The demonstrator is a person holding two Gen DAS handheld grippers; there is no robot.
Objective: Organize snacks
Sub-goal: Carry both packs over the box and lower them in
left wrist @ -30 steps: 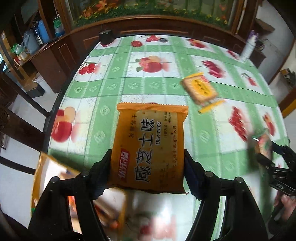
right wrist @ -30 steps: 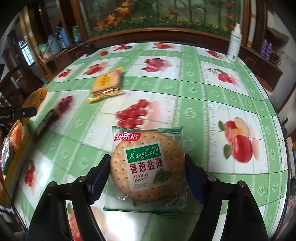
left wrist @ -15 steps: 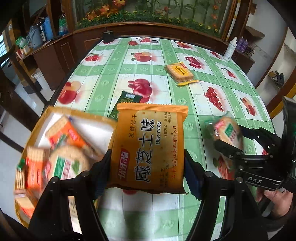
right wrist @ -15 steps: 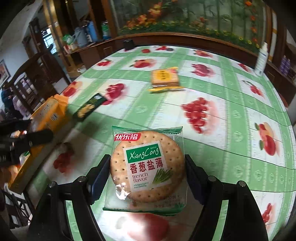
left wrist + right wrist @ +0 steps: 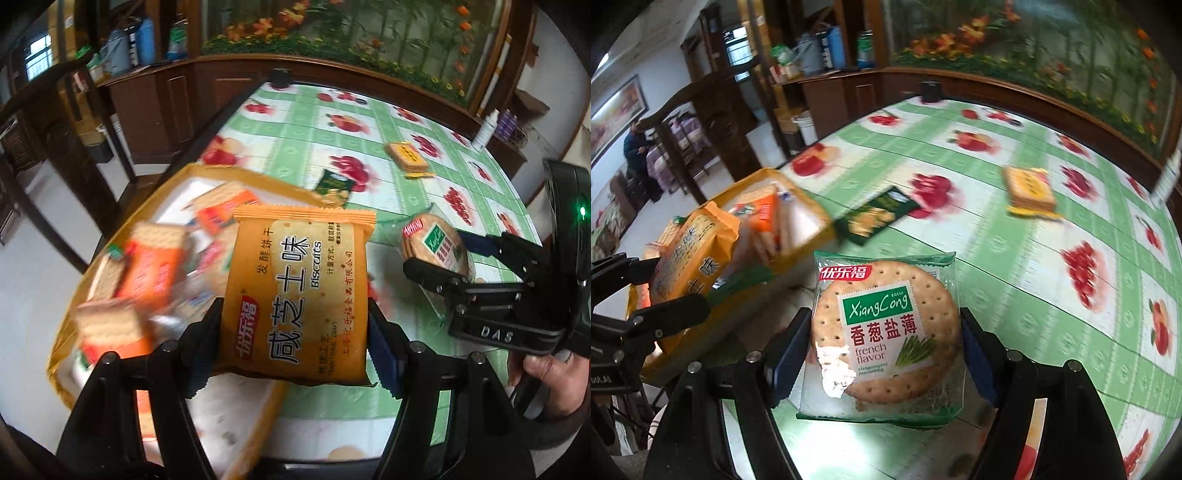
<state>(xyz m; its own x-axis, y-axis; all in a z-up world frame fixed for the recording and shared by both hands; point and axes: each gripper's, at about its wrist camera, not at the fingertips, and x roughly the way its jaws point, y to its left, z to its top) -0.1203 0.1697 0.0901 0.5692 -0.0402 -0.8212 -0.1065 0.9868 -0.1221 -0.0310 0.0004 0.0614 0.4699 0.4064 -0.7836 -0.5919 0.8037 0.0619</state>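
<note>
Left gripper (image 5: 295,332) is clamped on the orange foil biscuit packet (image 5: 301,295), lower centre, over the yellow cardboard box (image 5: 122,229). Right gripper (image 5: 886,350) pinches the clear round-cracker pack (image 5: 884,332), centre-bottom, w/ box at mid-left. Risk: both converge on the box, so grippers could collide, or a slick wrapper slips and drops outside.

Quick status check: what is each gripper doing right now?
Left gripper: closed on the orange biscuit packet.
Right gripper: closed on the green round cracker packet.
</note>
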